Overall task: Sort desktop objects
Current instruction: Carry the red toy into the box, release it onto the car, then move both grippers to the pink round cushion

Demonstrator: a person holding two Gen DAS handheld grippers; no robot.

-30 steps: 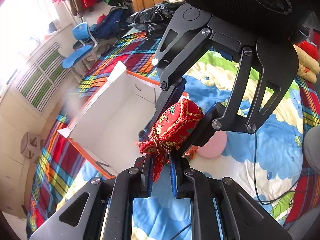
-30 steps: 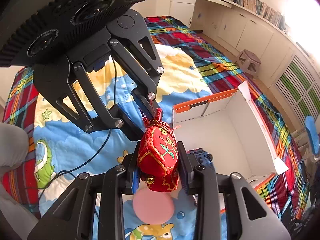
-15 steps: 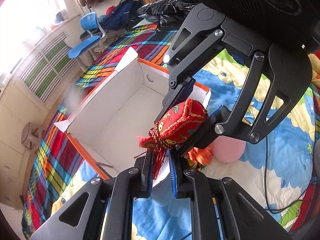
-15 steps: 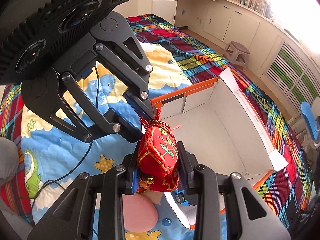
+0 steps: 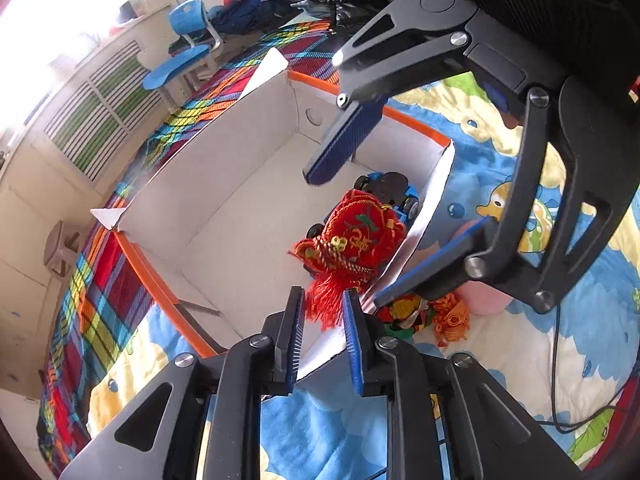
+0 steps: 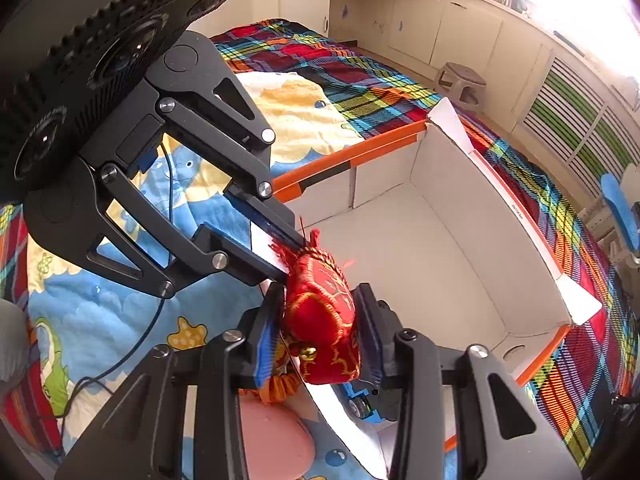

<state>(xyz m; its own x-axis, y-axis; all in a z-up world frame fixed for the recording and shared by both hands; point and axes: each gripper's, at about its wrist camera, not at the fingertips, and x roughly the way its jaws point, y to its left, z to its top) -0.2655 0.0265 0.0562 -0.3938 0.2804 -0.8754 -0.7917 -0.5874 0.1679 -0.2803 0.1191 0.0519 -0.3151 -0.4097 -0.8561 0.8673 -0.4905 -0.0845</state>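
Observation:
A red embroidered pouch (image 5: 356,236) with a red tassel hangs free over the white cardboard box (image 5: 224,200), above a blue toy car (image 5: 394,192) inside it. My right gripper (image 5: 352,236) is open, its fingers spread wide on either side of the pouch. In the right wrist view the pouch (image 6: 324,320) sits between the open right fingers (image 6: 320,332). My left gripper (image 5: 322,340) is parted, with the pouch's tassel hanging between its fingertips. It also shows in the right wrist view (image 6: 284,256) by the tassel.
The box has orange edges (image 6: 348,164) and lies on a cartoon-print blanket. A pink round object (image 5: 486,300) and an orange-red toy (image 5: 436,316) lie beside the box. A black cable (image 5: 556,360) crosses the blanket. A blue chair (image 5: 180,52) stands beyond.
Both grippers moved over the box. My right gripper opened wide and let go of the pouch. My left fingers parted a little around the tassel.

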